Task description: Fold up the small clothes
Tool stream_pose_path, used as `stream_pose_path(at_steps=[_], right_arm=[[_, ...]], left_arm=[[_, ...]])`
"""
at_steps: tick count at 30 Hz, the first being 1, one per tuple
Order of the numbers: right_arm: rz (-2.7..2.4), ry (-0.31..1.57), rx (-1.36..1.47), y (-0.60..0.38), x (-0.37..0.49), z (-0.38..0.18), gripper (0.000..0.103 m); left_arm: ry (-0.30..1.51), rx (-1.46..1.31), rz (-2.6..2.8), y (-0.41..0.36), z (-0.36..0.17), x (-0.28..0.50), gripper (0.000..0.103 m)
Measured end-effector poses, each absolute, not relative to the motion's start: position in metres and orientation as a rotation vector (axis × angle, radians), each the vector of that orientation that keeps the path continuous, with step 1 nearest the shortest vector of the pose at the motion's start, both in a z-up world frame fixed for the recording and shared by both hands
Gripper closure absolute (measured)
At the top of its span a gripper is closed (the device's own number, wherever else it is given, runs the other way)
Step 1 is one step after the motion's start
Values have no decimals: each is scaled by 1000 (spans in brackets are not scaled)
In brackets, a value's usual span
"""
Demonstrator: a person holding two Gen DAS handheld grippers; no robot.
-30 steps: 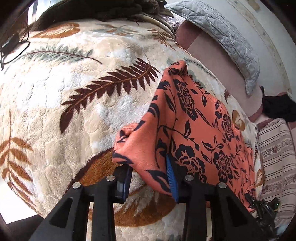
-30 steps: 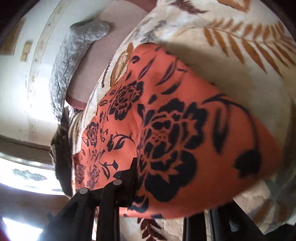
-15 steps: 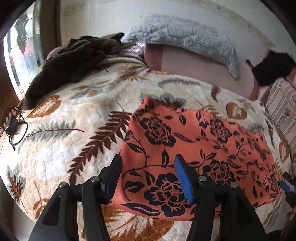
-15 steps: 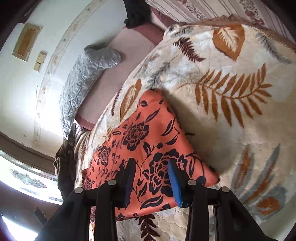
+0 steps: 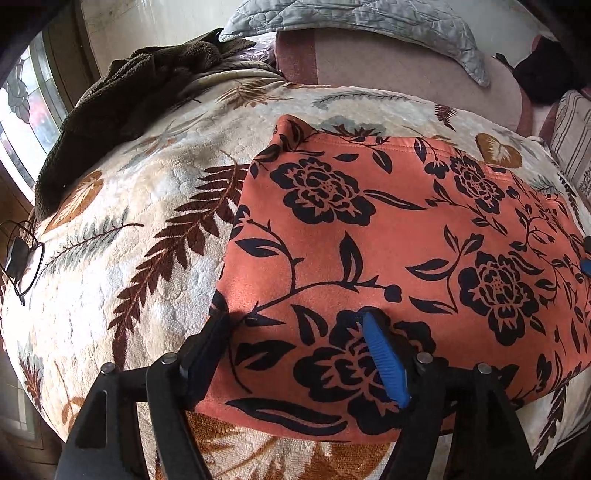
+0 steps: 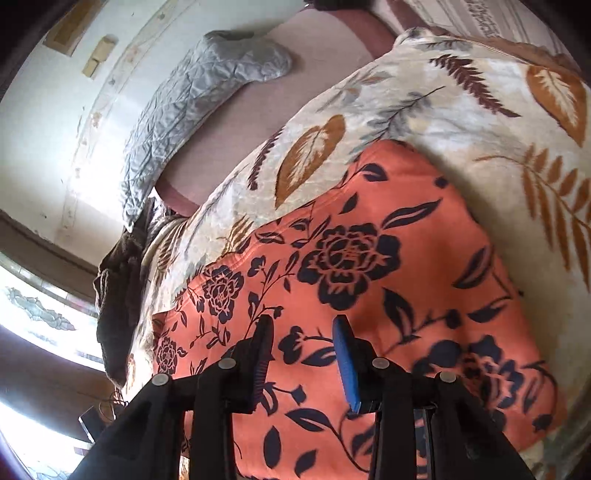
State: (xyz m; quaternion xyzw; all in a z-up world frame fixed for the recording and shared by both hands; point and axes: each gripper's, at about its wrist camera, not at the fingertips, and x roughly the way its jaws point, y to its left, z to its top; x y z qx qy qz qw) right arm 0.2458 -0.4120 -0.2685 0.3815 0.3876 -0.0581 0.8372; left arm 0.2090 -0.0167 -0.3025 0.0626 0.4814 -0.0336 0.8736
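An orange garment with black flowers (image 5: 388, 236) lies flat and folded on the leaf-patterned blanket (image 5: 147, 206). It also shows in the right wrist view (image 6: 369, 280). My left gripper (image 5: 295, 325) is open and empty, hovering over the garment's near left corner. My right gripper (image 6: 303, 328) is open and empty, just above the garment's near edge. A bit of the right gripper shows at the right edge of the left wrist view (image 5: 585, 264).
A dark brown blanket (image 5: 122, 96) is heaped at the far left of the bed. A grey quilted pillow (image 5: 354, 18) and a pinkish bolster (image 5: 406, 70) lie along the wall. A black charger with cable (image 5: 18, 258) sits at the bed's left edge. A striped cushion (image 5: 572, 129) lies at right.
Both grippers have let go of the garment and opened. The lifted edge now lies flat, folded over. Both grippers have moved closer over the near edge.
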Motion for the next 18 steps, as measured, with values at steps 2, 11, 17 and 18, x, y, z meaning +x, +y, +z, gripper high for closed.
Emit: stream_pose_path(at_steps=[2, 11, 17, 18], right_arm=[[-145, 896, 782, -405, 267, -284, 66], [-166, 896, 743, -394, 274, -280, 67], [-67, 815, 668, -373, 257, -259, 67], [-56, 814, 664, -371, 257, -259, 67]], left_arm=[[997, 150, -77, -19, -304, 212, 25], [981, 145, -98, -16, -305, 212, 24], [974, 148, -97, -16, -305, 211, 24], [973, 148, -95, -16, -305, 211, 23]])
